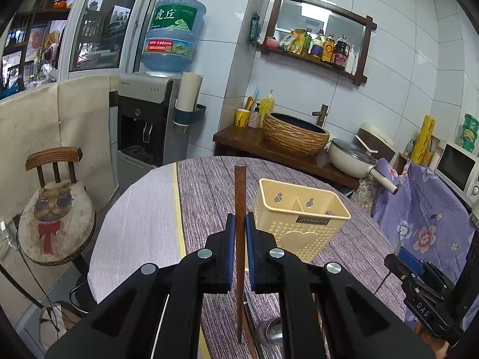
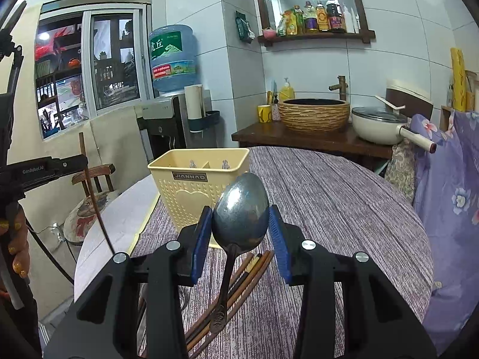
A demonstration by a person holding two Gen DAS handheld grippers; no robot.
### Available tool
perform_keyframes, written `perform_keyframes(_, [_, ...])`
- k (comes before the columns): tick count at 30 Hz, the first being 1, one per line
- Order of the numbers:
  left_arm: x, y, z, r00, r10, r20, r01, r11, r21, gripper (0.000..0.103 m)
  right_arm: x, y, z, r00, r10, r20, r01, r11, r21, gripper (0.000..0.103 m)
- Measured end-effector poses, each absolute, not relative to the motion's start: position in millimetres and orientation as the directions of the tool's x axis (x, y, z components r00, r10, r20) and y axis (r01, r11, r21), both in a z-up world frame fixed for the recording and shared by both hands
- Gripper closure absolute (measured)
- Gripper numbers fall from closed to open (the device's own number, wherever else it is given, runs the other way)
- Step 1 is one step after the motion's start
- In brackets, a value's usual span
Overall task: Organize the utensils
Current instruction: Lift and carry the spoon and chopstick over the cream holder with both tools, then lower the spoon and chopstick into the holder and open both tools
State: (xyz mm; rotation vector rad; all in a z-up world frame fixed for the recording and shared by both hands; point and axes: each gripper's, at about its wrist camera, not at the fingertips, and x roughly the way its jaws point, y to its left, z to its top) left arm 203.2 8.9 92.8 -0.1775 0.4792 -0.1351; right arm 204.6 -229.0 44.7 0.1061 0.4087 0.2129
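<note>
The cream holder (image 1: 302,224) bears a small plate reading "JIANHAO" and stands on the counter (image 1: 209,191). The water bottle (image 1: 173,34) behind carries a green label with Chinese characters and "96000" on a red band. The left tool (image 1: 238,224) is clamped on a brown chopstick (image 1: 239,197), held upright, left of the holder and apart from it. The right tool (image 2: 239,224) grips a metal spoon (image 2: 240,212) by its bowl, handle hanging down, just before the holder. More chopsticks (image 2: 239,281) lie on the counter beneath the spoon. "GenRobot.AI" shows on the left tool's side in the right view.
</note>
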Motion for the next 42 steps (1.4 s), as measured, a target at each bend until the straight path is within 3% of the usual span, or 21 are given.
perform_keyframes(13, [214.1, 14.1, 140.5, 0.884, -0.244, -0.399, 0.167, 0.962, -0.218, 0.095, 238.4, -214.7, 88.4, 0.901, 0.288, -0.323, -0.253, 0.956, 0.147, 0.064])
perform_keyframes(21, [221.5, 2.0, 214.3, 0.922, -0.279, -0.27, 0.227, 0.952, -0.205, 0.095, 281.1, -209.3, 150.5, 0.939, 0.259, -0.224, -0.235, 0.964, 0.126, 0.064])
perform_keyframes(26, [249.2, -14.3, 223.7, 0.942, -0.245, -0.229, 0.2, 0.959, -0.202, 0.095, 308.4, -201.3, 166.1, 0.963, 0.201, -0.178, -0.189, 0.979, 0.081, 0.064])
perform_keyframes(32, [283.4, -24.8, 181.3, 0.928, -0.224, -0.297, 0.162, 0.962, -0.22, 0.095, 329.3, -186.9, 132.6, 0.971, 0.149, -0.185, -0.148, 0.989, 0.015, 0.064])
perform_keyframes(42, [292.0, -30.9, 120.2, 0.882, -0.233, -0.409, 0.156, 0.964, -0.214, 0.095, 332.3, -182.9, 68.8, 0.949, 0.159, -0.272, -0.161, 0.987, 0.014, 0.064])
